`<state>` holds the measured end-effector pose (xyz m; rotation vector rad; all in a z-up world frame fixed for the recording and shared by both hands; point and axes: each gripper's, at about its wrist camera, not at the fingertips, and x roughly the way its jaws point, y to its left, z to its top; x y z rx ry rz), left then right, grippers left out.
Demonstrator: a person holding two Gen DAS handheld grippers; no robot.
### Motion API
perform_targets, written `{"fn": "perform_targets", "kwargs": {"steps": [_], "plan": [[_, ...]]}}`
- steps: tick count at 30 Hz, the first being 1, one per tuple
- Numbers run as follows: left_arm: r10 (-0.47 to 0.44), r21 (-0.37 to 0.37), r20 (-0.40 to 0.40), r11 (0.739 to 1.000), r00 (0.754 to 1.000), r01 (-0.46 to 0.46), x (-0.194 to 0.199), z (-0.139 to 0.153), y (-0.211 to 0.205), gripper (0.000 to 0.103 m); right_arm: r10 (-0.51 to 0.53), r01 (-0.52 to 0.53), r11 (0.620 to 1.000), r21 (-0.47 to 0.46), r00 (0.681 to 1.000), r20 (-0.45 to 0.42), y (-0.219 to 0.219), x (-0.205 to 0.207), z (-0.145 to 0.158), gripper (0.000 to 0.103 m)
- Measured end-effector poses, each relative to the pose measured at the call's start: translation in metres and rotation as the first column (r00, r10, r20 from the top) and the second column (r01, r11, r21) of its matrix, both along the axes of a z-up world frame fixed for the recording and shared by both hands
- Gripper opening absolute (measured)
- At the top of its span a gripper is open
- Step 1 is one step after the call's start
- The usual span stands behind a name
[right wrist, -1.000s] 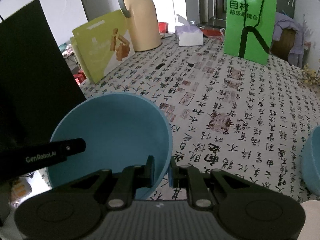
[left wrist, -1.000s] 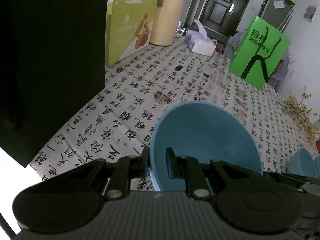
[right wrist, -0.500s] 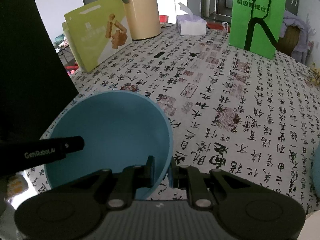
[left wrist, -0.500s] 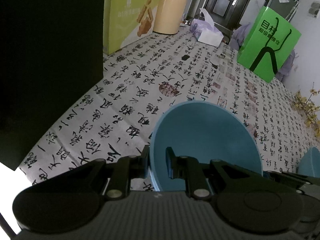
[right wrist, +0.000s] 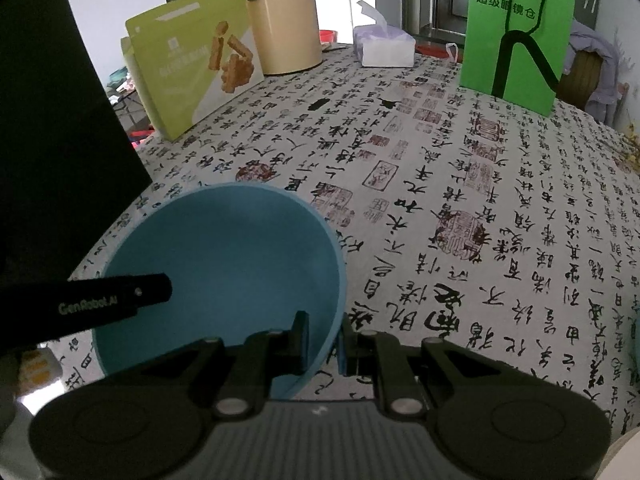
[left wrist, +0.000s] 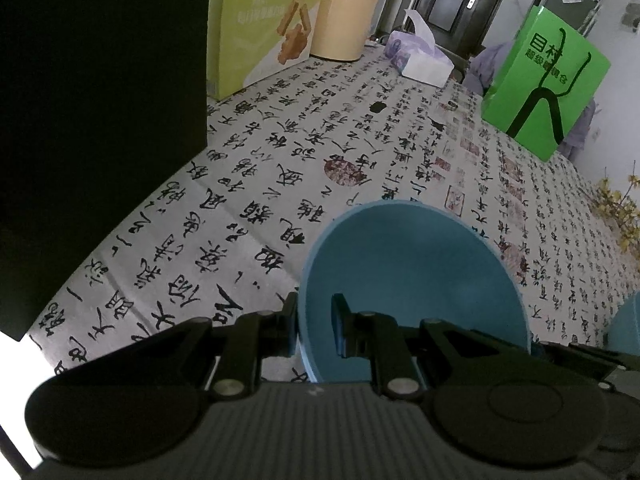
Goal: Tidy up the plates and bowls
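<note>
A plain blue bowl (right wrist: 224,264), matte and empty, has its rim pinched by left tool (left wrist: 316,326) and right tool (right wrist: 324,338) on opposite sides.

Two close wrist views angled down over the tablecloth (left wrist: 280,184), sharing blue bowl (right wrist: 224,264) and green bag (left wrist: 548,92).

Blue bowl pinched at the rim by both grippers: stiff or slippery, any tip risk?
The smooth blue plastic-looking bowl keeps its round shape under two rim pinches, so probably stiff. Its glossy wall may slip between the narrow fingers. Held by opposite rim edges, left gripper and right gripper, it seems unlikely to tip.
</note>
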<state>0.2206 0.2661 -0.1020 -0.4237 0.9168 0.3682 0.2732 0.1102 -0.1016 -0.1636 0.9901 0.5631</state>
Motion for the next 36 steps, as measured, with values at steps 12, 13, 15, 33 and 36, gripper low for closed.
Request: {"fn": "perform_targets", "kwargs": {"steps": [12,13,15,33,36], "plan": [[-0.023,-0.022,-0.009,0.999,1.000,0.023,0.000,0.001,0.003,0.020,0.011,-0.012,1.000,0.026,0.999,0.035,-0.004,-0.003,0.007,0.019],[-0.029,-0.017,-0.004,0.999,1.000,0.029,-0.001,0.003,0.002,0.027,0.014,-0.016,0.999,0.034,0.999,0.046,-0.005,-0.004,0.010,0.020],[-0.044,-0.005,0.017,0.999,0.999,0.044,-0.003,0.008,0.001,0.042,0.016,-0.020,0.998,0.057,0.998,0.058,-0.010,-0.006,0.016,0.031],[-0.182,0.208,0.380,0.972,0.907,0.108,-0.083,0.071,-0.053,0.103,-0.029,-0.061,0.965,0.255,0.941,0.337,-0.139,-0.077,0.058,0.103],[-0.196,0.207,0.422,0.971,0.885,0.117,-0.093,0.071,-0.066,0.103,-0.059,-0.055,0.964,0.262,0.911,0.408,-0.167,-0.093,0.061,0.103]]}}
